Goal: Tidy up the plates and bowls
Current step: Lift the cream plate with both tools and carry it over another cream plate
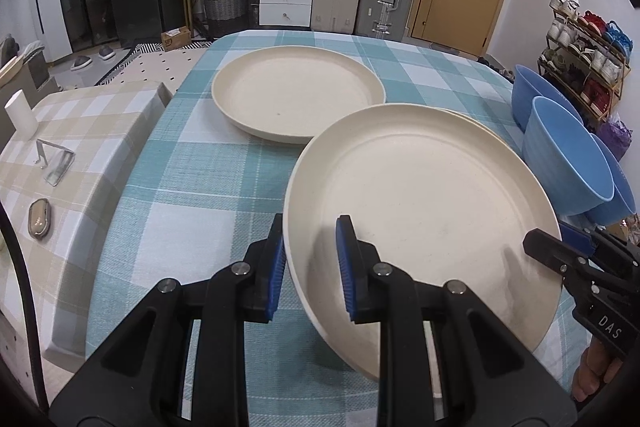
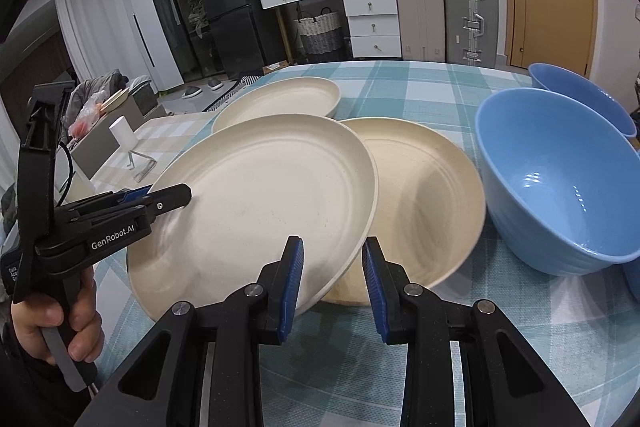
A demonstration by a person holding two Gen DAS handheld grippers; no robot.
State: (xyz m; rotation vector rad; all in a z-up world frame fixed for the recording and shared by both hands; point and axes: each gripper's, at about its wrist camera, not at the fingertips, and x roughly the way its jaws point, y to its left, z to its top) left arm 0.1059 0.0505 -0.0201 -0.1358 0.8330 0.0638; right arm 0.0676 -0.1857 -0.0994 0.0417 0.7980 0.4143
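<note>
The left gripper (image 1: 310,259) is clamped on the near rim of the cream plate (image 1: 420,195), holding it tilted above the checked tablecloth (image 1: 192,179). The right gripper (image 2: 332,275) grips the same plate's opposite rim. Directly under it lies a second plate (image 2: 432,195). Right of the grippers stand blue bowls (image 2: 560,187). Farther ahead lies a third plate (image 1: 296,91).

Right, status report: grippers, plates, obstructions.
Left gripper and right gripper both clamp the lifted plate. It is tilted over a second plate. Blue bowl close alongside.
</note>
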